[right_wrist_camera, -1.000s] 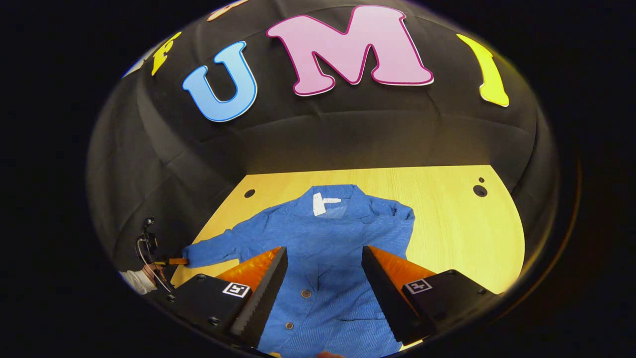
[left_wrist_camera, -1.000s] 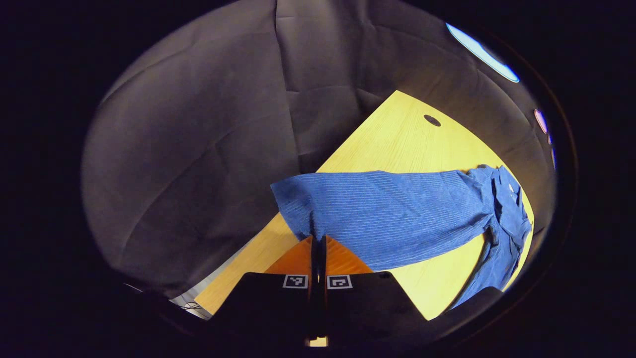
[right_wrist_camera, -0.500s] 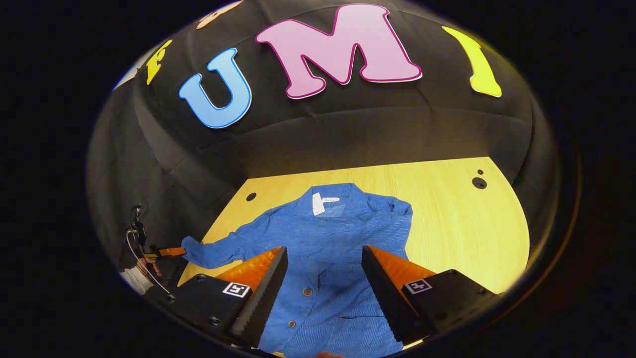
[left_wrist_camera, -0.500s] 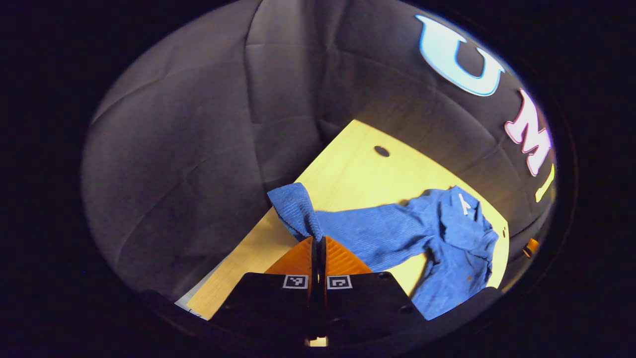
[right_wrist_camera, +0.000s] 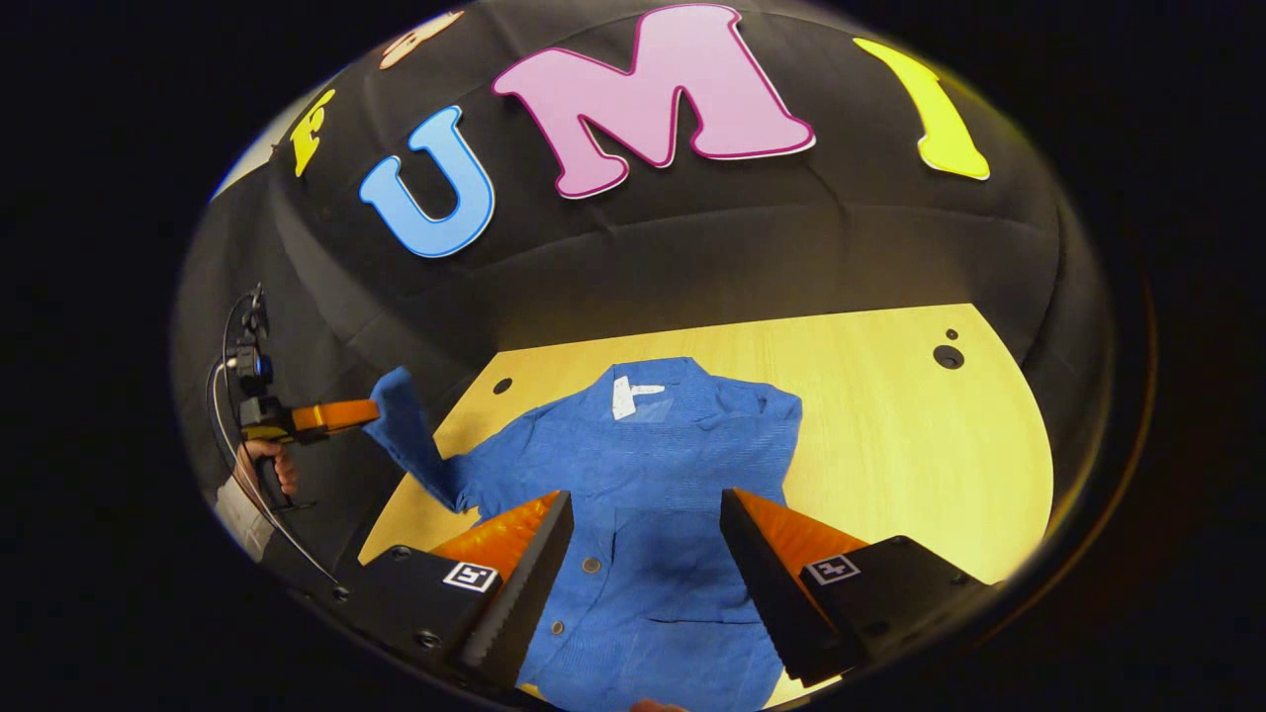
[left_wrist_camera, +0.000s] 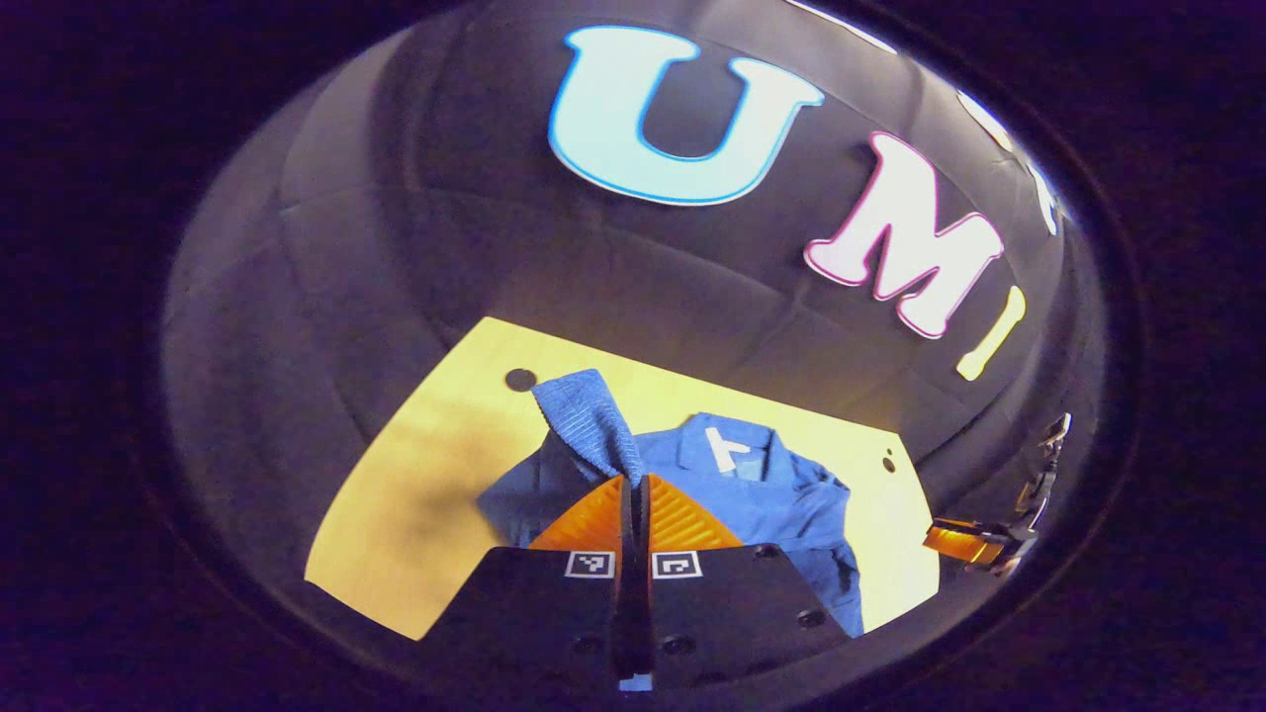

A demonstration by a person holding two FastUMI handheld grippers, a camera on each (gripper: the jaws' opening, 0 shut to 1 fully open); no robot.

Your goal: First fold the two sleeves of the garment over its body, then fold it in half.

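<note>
The garment [right_wrist_camera: 653, 494] lies flat on the bench [right_wrist_camera: 890, 415]. Your left gripper [left_wrist_camera: 633, 485] clamps the sleeve [left_wrist_camera: 588, 420] cuff, raised; your right gripper [right_wrist_camera: 643, 524] hangs apart. The cloth is soft and limp: grip edges.
</note>
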